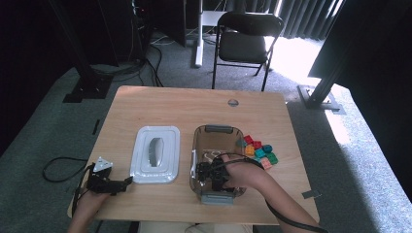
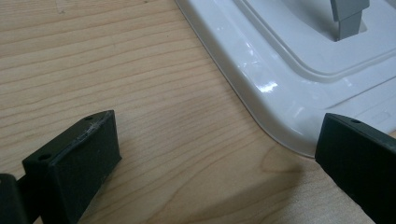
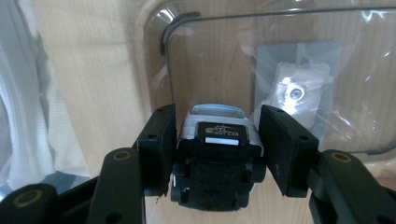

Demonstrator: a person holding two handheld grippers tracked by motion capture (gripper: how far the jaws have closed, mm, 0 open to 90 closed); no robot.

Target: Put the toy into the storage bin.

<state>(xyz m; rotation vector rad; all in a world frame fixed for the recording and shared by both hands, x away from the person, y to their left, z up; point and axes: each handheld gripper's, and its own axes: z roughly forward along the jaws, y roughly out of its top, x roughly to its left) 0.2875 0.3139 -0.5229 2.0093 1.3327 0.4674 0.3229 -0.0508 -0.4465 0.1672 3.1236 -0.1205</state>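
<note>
The wooden table (image 1: 194, 104) takes up most of the scene, with a black folding chair (image 1: 245, 41) behind it on the grey carpet. On the table lie a white lid (image 1: 167, 133) with a grey handle, flat and to the left of centre, and just right of it a clear plastic box (image 1: 201, 133) with grey latches at its near and far ends. A small heap of coloured blocks (image 1: 260, 150) sits on the wood touching or just beside the box's right wall. The person's right forearm comes in from the bottom right, slanting up and left, the hand bent over the near half of the box so that the right gripper (image 1: 206, 171) reaches down inside it. In the right gripper view its jaws are clamped on the two sides of a small toy car (image 3: 217, 154), dark underneath with a pale roof, held over the clear floor of the box. The left hand rests low at the table's near left corner, forearm short in view, with the left gripper (image 1: 127, 181) lying nearly level and aimed right at the lid's near corner. In the left gripper view its jaws stand wide apart with bare wood between them, one tip just beside the lid's rim, gripping nothing.
</note>
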